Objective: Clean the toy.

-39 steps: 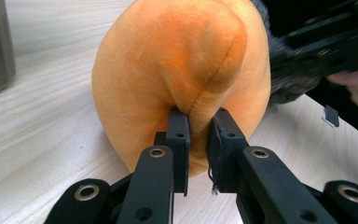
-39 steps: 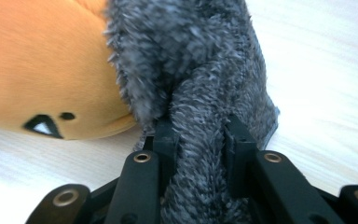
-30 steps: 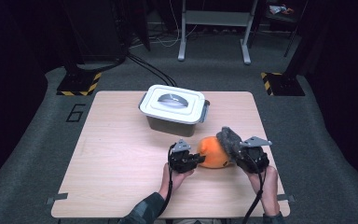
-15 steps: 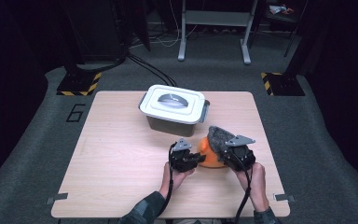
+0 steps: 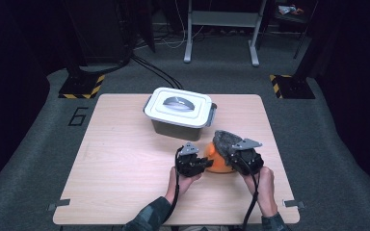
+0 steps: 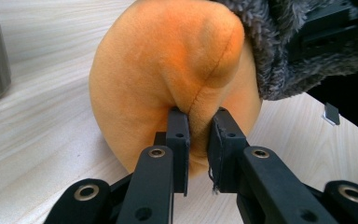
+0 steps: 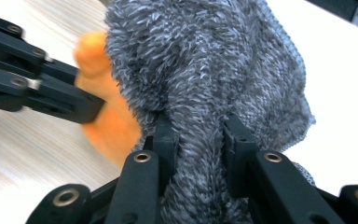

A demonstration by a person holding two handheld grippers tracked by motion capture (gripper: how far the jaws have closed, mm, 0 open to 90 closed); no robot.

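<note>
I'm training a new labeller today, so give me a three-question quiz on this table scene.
1. True or false: the left gripper pinches a fold of the orange plush.
2. What does the right gripper hold? A) the box lid B) the grey fuzzy cloth C) nothing
3. Is the lid on or off the plastic box behind the grippers?

Key: 1 true; 2 B; 3 on.

A white-lidded grey box [image 5: 179, 113] sits on the wooden table [image 5: 120, 163], apparently shut.
</note>
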